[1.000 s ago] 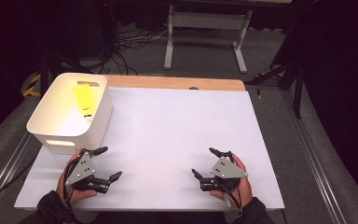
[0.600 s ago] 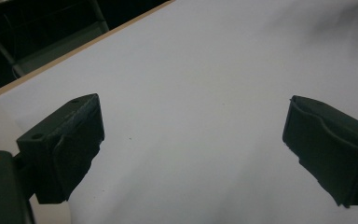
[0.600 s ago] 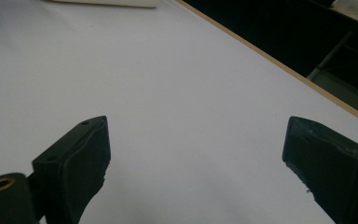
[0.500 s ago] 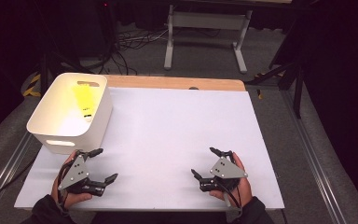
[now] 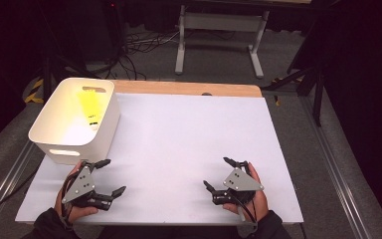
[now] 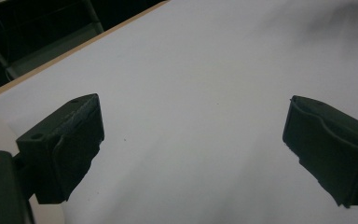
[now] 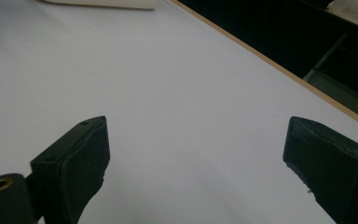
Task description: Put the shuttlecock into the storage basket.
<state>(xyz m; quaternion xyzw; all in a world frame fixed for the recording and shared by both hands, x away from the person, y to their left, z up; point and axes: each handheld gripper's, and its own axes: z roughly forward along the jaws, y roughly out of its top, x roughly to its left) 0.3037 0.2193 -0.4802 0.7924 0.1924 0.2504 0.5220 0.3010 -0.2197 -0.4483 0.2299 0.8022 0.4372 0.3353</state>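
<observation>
White table [image 5: 189, 144] — yellow packet [image 5: 90, 105] lengthwise in bin [image 5: 54, 130].

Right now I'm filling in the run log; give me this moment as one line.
left gripper: open, empty, beside white bin | right gripper: open, empty | yellow item: inside bin | white table: both hands at near edge

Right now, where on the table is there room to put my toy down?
Nearly all of the white table top is bare: the wide stretch from the white bin across to the right edge, and the gap between the left gripper and right gripper. Only the far left corner, by the bin, is crowded.
</observation>
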